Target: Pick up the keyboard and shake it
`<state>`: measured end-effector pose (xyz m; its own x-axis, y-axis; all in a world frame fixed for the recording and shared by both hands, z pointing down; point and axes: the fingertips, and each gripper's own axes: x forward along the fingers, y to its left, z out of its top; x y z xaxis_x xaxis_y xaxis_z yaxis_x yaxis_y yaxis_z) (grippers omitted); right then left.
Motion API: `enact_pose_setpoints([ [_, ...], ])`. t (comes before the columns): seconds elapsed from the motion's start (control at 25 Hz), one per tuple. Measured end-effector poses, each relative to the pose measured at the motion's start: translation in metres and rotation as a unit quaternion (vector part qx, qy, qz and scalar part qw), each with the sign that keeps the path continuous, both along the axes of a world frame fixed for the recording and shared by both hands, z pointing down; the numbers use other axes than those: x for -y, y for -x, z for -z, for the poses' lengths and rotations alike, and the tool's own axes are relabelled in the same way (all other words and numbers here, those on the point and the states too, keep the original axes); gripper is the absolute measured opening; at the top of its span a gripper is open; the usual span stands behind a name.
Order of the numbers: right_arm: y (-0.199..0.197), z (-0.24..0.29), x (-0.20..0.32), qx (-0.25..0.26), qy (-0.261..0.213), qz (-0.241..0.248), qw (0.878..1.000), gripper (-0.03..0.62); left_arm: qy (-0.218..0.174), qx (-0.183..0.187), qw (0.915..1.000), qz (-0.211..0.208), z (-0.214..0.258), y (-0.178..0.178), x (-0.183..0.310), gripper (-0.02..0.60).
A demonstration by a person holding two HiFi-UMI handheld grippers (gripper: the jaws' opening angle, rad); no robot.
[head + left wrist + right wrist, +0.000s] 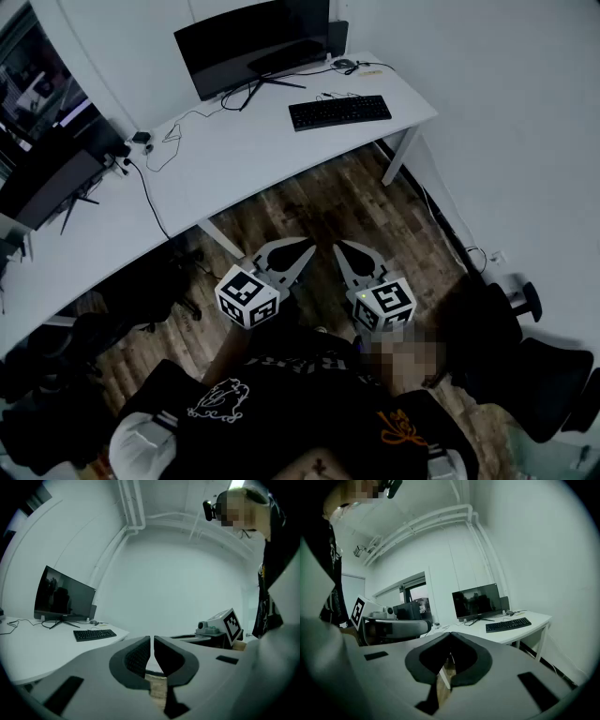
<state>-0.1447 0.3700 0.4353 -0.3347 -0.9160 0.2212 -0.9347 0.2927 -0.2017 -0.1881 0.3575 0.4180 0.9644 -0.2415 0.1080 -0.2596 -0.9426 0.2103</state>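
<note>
From the head view, the keyboard (339,112) lies flat on the white desk (234,159), on its right end, just in front of the foot of the dark monitor (253,42) at the desk's back edge. It is a slim black rectangle with rows of dark keys, set a little askew to the desk's front edge, and thin cables lie on the desk behind it. Both grippers are well short of the desk, over the wooden floor (319,206) in front of it. The left gripper (307,246) and the right gripper (339,248) are side by side with their tips pointing toward the desk, and the keyboard is well apart from both.

In the left gripper view, the left gripper (152,639) is clenched. Its two dark pads are drawn together with only a thin slit between them, and nothing is in that slit. The keyboard (94,634) shows on the desk (37,653) far beyond the tips and off to their left, as a low black strip near the desk's corner. The monitor (65,597) stands behind it.

In the right gripper view, the right gripper (450,634) is also clenched, with its tips meeting and empty. The keyboard (508,625) rests on the desk (520,632) well beyond the tips and to their right, close to the desk's end. It is black and flat, and lies in front of the monitor (477,601).
</note>
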Motion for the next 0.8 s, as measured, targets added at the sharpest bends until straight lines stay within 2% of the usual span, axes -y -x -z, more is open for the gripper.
enact_pose_setpoints([
  [0.24, -0.005, 0.000, -0.008, 0.000, -0.004, -0.002, 1.000, 0.011, 0.004, 0.005, 1.0000, 0.002, -0.003, -0.005, -0.006, 0.038],
  [0.8, -0.017, -0.004, -0.018, 0.044, -0.011, -0.024, 0.999, 0.011, 0.014, 0.009, 0.9997, -0.016, -0.004, -0.014, -0.012, 0.038],
])
